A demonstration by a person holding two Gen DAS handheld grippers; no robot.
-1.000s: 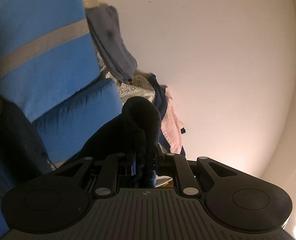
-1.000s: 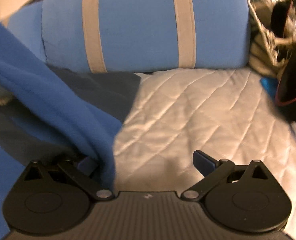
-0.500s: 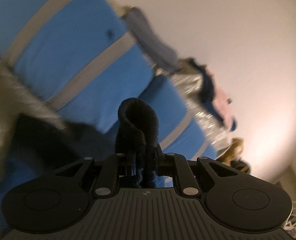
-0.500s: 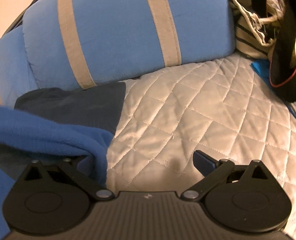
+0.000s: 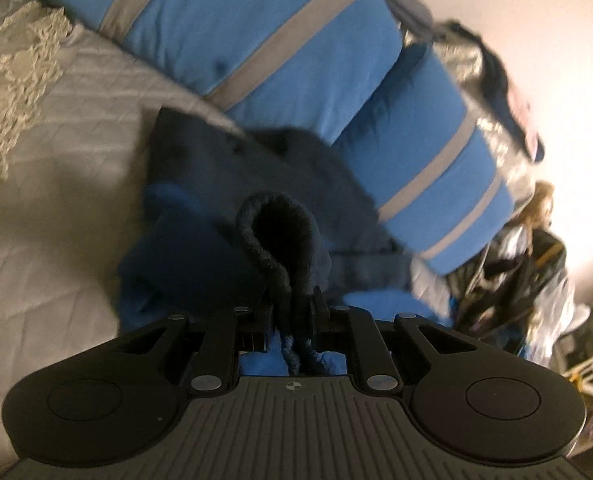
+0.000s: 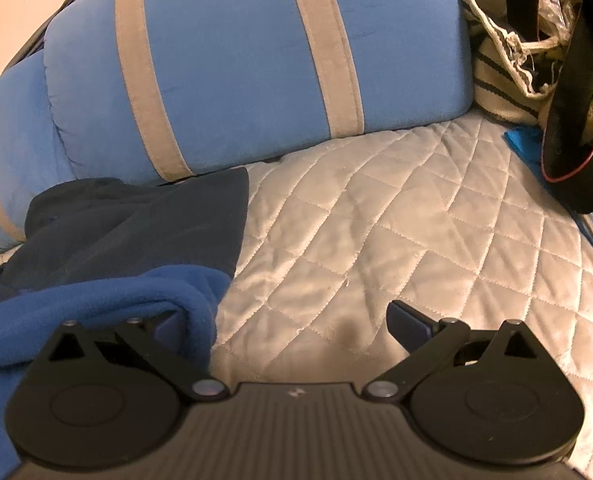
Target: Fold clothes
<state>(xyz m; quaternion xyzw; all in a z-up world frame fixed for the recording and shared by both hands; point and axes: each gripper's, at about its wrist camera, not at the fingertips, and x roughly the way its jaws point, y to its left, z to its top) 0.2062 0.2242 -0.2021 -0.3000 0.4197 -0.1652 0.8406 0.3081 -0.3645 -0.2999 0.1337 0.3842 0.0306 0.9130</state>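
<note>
My left gripper (image 5: pixel 294 310) is shut on a fold of the blue fleece garment (image 5: pixel 280 236), which loops up out of the jaws. The fleece lies in a heap on the quilted bed over a dark navy garment (image 5: pixel 216 152). In the right wrist view my right gripper (image 6: pixel 292 322) is open with wide jaws above the quilt. The blue fleece (image 6: pixel 96 304) drapes over its left finger, and the dark navy garment (image 6: pixel 136 224) lies behind it.
Two blue pillows with grey stripes (image 6: pixel 256 60) lean at the head of the grey quilted bedspread (image 6: pixel 416 220). A striped bag and black items (image 6: pixel 556 80) crowd the right side. A lace cloth (image 5: pixel 12 80) lies on the left. More clothes (image 5: pixel 512 92) pile behind the pillows.
My left gripper has swung down from facing the wall toward the bed, still holding the fleece. The fleece has dropped from a raised drape to a heap at my right gripper's left finger.
</note>
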